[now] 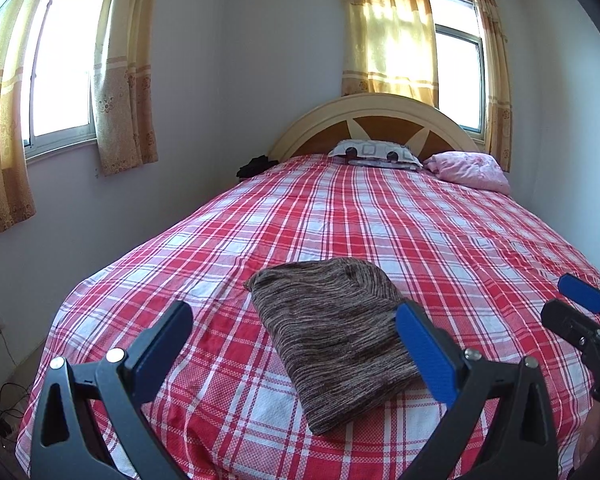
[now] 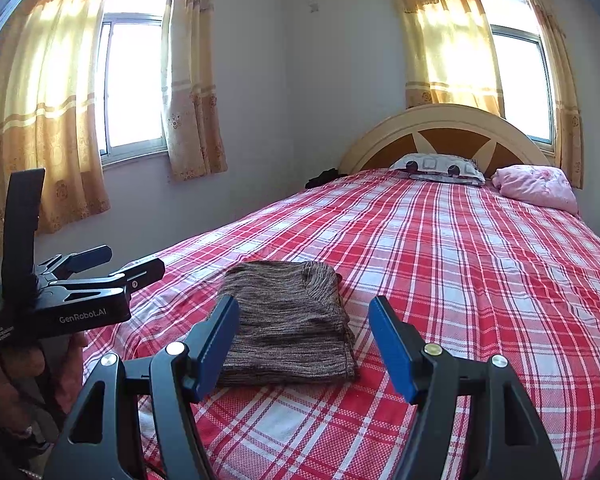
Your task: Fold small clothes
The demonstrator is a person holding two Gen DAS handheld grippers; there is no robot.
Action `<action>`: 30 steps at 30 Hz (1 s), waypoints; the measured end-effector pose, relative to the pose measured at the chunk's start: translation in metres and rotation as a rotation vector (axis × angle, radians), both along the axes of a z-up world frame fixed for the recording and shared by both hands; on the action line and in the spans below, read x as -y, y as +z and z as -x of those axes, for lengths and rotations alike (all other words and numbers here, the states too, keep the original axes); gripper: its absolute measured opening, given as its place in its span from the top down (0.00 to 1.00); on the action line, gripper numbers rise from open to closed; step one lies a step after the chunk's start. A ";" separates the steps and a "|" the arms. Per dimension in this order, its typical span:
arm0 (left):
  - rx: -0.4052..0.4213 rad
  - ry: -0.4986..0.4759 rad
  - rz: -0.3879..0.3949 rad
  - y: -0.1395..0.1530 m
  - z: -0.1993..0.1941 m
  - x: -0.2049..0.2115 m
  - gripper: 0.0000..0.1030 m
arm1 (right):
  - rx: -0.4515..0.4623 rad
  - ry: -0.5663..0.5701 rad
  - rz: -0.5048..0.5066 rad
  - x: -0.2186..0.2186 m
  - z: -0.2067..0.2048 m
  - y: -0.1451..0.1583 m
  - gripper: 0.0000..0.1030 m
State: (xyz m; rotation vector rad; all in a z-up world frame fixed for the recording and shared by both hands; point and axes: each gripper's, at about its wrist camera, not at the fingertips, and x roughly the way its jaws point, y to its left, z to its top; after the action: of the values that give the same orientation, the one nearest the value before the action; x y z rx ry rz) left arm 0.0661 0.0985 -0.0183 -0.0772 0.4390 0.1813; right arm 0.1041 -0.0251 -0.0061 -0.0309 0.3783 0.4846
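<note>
A brown striped knit garment (image 1: 332, 332) lies folded into a compact rectangle on the red plaid bed sheet (image 1: 420, 232); it also shows in the right wrist view (image 2: 288, 328). My left gripper (image 1: 296, 320) is open and empty, held just above and in front of the garment, apart from it. My right gripper (image 2: 304, 312) is open and empty, its fingers straddling the near edge of the garment without touching it. The left gripper also shows at the left of the right wrist view (image 2: 124, 264), and the right gripper at the right edge of the left wrist view (image 1: 568, 300).
The bed (image 2: 480, 264) fills the room up to a rounded headboard (image 2: 444, 128). A patterned pillow (image 2: 436, 166) and a pink blanket (image 2: 536, 186) lie at the head. Dark clothing (image 2: 324, 178) sits beside the bed's far left. Curtained windows (image 2: 132, 84) are behind. Cables (image 1: 8, 412) lie on the floor.
</note>
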 end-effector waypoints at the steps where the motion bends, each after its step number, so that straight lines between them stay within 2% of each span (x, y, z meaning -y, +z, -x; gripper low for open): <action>1: 0.001 -0.001 -0.002 0.000 0.000 0.000 0.00 | 0.002 -0.001 -0.003 0.001 0.000 0.001 0.34; 11: -0.021 -0.018 0.000 0.000 -0.003 -0.003 0.00 | 0.017 -0.001 -0.010 0.001 0.003 0.005 0.34; 30: -0.008 0.003 -0.002 0.002 -0.003 -0.005 0.00 | 0.014 0.003 -0.004 0.001 0.003 0.005 0.34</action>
State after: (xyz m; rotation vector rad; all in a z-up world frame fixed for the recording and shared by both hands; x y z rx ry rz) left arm 0.0694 0.1036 -0.0158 -0.0748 0.4468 0.1849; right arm 0.1012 -0.0259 -0.0011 -0.0309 0.3637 0.4877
